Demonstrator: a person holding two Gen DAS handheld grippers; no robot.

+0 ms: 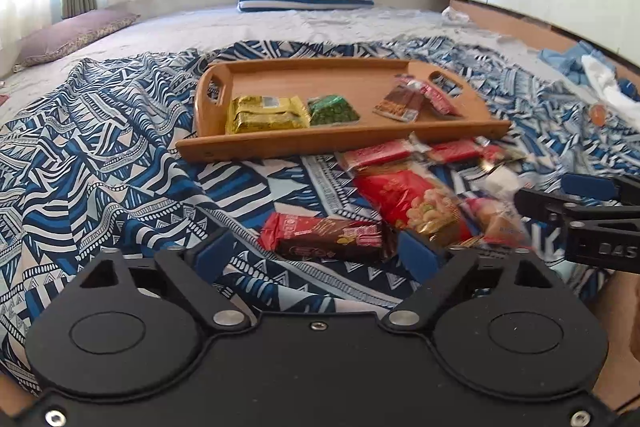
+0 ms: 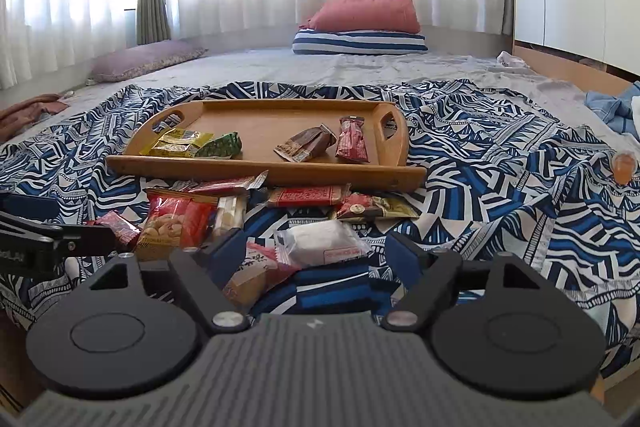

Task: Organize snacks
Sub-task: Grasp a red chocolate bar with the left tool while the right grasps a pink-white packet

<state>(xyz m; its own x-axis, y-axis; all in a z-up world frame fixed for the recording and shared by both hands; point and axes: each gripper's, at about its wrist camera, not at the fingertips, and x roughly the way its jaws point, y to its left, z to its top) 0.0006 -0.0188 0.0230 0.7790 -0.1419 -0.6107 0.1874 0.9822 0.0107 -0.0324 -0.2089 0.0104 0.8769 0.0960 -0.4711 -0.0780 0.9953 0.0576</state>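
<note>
A wooden tray (image 1: 304, 79) (image 2: 256, 115) lies on the patterned blue cloth. It holds a yellow pack (image 1: 266, 115), a green pack (image 1: 333, 111), a brown pack (image 1: 400, 103) and a red pack (image 2: 352, 141). Loose snacks lie in front of it: a brown-red bar (image 1: 326, 235), a red nut bag (image 1: 416, 203) (image 2: 176, 223) and a white pack (image 2: 320, 241). My left gripper (image 1: 320, 259) is open, its jaws on either side of the brown-red bar. My right gripper (image 2: 316, 255) is open just before the white pack.
The blue patterned cloth (image 1: 100, 155) covers the near bed. A red pillow on a striped one (image 2: 360, 27) lies far back, a purple pillow (image 2: 148, 59) at the left. An orange cup (image 2: 624, 167) stands at the right. Blue and white clothes (image 1: 592, 75) lie at the right edge.
</note>
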